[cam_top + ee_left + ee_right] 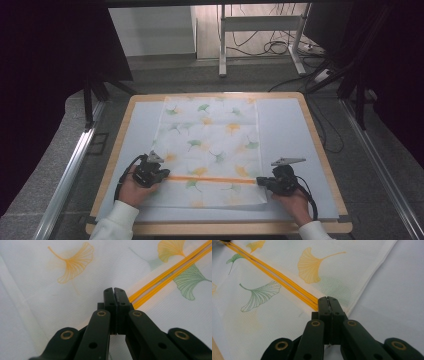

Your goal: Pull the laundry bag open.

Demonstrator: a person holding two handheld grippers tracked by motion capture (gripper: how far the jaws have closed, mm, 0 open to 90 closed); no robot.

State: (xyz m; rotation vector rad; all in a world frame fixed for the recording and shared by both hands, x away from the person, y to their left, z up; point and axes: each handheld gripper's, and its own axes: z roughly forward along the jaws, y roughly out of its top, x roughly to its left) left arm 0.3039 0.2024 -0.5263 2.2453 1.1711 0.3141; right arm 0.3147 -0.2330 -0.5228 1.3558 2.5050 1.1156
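Lighting's pretty soft and even over the table (320,150), no harsh shadows or glare. Room around it drops off to near black on both sides. Both gripper views are sharp mid-frame, but the nearest black jaw parts go blurry at the bottom.

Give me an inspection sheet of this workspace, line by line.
Surface: wooden-edged table under a pale mat.
Job's things: ginkgo-print cloth lies flat; an orange band crosses it near the front.
Clutter: nothing seen.
Grippers: left hand-held gripper and right hand-held gripper are both shut, one at each end of the band; whether they pinch cloth cannot be told.
Cables: a black cable trails from the right one; floor cables lie behind.
Surroundings: metal frame legs, grey floor.
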